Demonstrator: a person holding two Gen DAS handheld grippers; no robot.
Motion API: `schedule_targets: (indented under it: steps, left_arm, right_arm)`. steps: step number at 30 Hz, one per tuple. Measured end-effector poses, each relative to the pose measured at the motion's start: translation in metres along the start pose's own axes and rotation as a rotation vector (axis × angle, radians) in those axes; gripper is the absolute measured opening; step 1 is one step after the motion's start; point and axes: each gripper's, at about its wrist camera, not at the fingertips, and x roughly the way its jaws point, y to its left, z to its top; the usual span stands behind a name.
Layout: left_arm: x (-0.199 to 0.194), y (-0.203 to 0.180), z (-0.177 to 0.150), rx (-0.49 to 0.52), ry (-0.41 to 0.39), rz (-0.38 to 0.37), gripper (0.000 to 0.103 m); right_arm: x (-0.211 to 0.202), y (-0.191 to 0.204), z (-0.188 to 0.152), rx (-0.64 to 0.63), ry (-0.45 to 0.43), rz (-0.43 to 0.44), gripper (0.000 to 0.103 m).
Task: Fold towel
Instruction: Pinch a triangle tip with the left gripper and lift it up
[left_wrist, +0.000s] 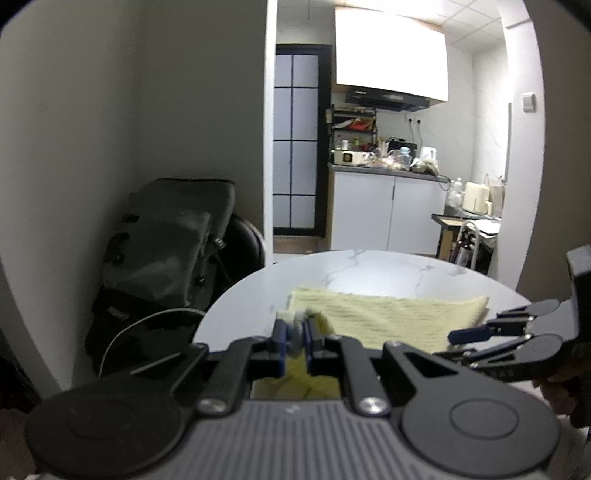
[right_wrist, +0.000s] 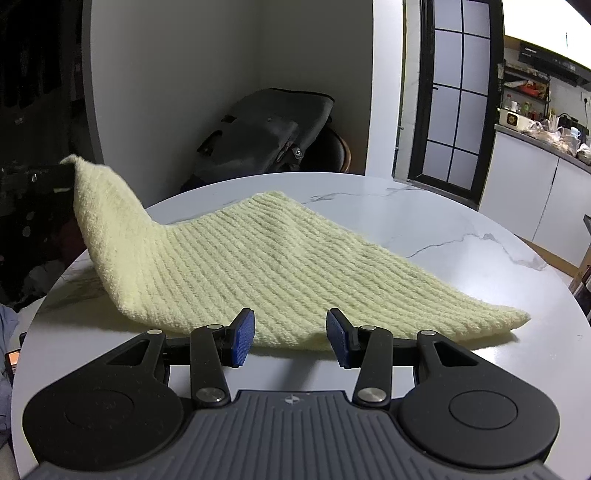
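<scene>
Left gripper (left_wrist: 295, 341) is pinched tight on a corner of the pale yellow towel (right_wrist: 258, 258), lifting it off the round marble tabletop (right_wrist: 424, 221) at 9 o'clock in the right wrist view. The rest of the towel lies flat mid-tabletop. Right gripper (right_wrist: 291, 338) sits at the towel's near edge at 6 o'clock, its 2 blue pads (right_wrist: 243, 336) spread wide, holding nothing. No label or writing reads clearly anywhere.

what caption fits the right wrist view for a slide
Open right gripper at the near edge of a yellow towel on a marble table, one corner lifted by the left gripper.
</scene>
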Motion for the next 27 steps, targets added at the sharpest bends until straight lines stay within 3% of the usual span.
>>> schedule_targets:
  steps: [27]
  left_arm:
    - [0.039, -0.078, 0.051, 0.064, -0.087, -0.161, 0.010]
  right_arm:
    - [0.001, -0.004, -0.012, -0.001, 0.008, 0.038, 0.049]
